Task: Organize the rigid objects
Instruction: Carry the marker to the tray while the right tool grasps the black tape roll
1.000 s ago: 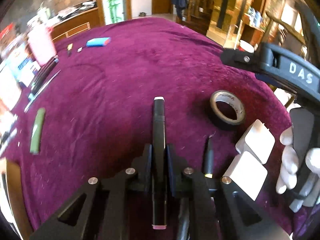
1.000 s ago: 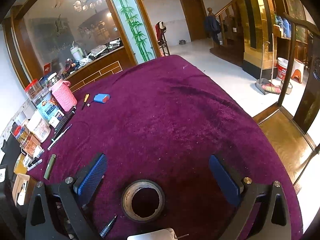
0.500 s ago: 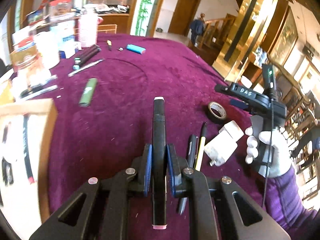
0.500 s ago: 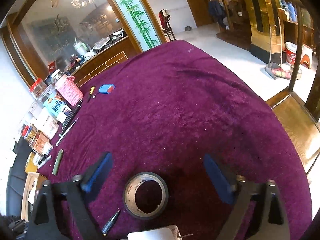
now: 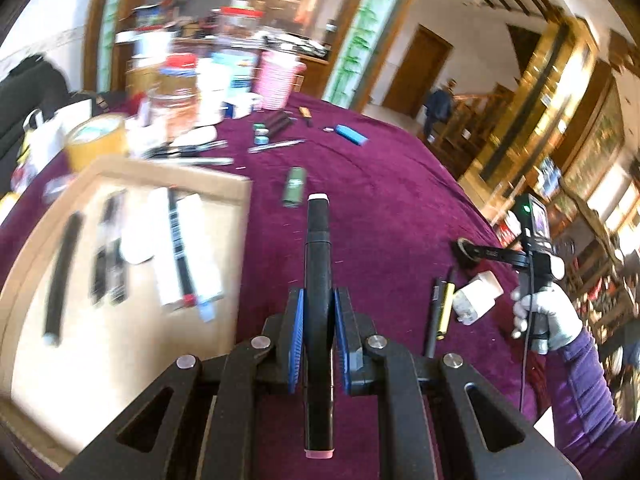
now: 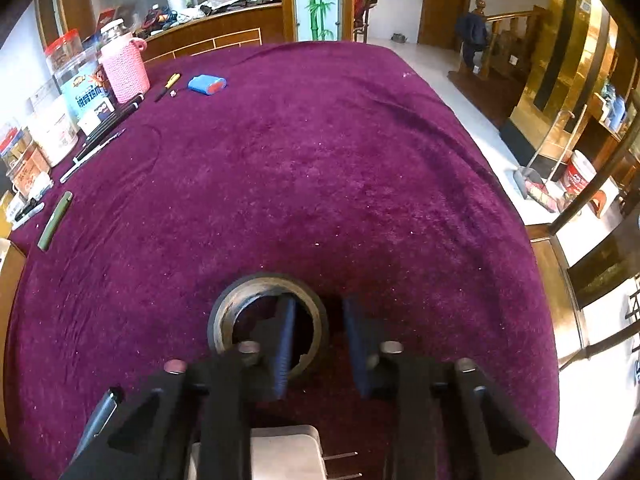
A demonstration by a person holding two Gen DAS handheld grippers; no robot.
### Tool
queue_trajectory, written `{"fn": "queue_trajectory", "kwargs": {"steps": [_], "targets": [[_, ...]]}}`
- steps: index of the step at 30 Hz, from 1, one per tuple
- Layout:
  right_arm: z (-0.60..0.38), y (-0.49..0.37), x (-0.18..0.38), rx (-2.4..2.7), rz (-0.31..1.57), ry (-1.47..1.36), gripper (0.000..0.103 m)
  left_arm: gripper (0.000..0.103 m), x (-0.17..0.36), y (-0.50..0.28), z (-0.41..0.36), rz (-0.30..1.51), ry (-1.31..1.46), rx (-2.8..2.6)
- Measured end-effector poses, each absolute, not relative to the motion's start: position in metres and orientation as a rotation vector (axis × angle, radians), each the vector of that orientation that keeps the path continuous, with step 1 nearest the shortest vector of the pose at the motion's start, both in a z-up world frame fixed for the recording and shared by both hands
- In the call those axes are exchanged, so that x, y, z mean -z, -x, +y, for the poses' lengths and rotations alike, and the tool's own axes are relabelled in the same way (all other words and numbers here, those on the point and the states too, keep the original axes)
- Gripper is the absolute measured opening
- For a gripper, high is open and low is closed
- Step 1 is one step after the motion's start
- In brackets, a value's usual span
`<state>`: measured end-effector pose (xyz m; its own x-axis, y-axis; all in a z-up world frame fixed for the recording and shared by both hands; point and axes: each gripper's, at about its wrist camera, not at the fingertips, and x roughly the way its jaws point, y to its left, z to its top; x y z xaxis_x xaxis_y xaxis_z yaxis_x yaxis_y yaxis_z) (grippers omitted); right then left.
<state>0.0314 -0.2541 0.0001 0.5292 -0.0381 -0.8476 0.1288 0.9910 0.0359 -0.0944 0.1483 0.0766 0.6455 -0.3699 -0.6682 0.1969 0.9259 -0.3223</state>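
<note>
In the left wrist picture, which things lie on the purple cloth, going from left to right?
Cardboard box → black marker held in the left gripper → two pens → white charger → gloved hand with the right gripper.

Purple-clothed table (image 6: pixel 320 168) — tape roll (image 6: pixel 256 284), green tube (image 6: pixel 54 222), blue case (image 6: pixel 207 84).

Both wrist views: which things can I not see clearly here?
- Left wrist view: items in the wooden tray are smeared by motion blur.
- Left wrist view: jars behind are blurred, labels unreadable.
- Right wrist view: white plug is partly covered by the right gripper, cut by the bottom edge.
- Right wrist view: tape roll is partly behind one finger.
</note>
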Motion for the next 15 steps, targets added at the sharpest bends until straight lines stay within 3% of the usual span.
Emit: {"fn": "queue_trajectory", "kwargs": {"steps": [9, 15], "targets": [[-0.25, -0.008, -0.023, 0.034, 0.901, -0.224, 0.011, 0.014, -0.068, 0.113, 0.248, 0.807, 0.347, 0.12], [-0.183, 0.003, -0.065, -0.136, 0.829, -0.197, 0.011, 0.015, -0.049, 0.105, 0.283, 0.876, 0.383, 0.018]]}}
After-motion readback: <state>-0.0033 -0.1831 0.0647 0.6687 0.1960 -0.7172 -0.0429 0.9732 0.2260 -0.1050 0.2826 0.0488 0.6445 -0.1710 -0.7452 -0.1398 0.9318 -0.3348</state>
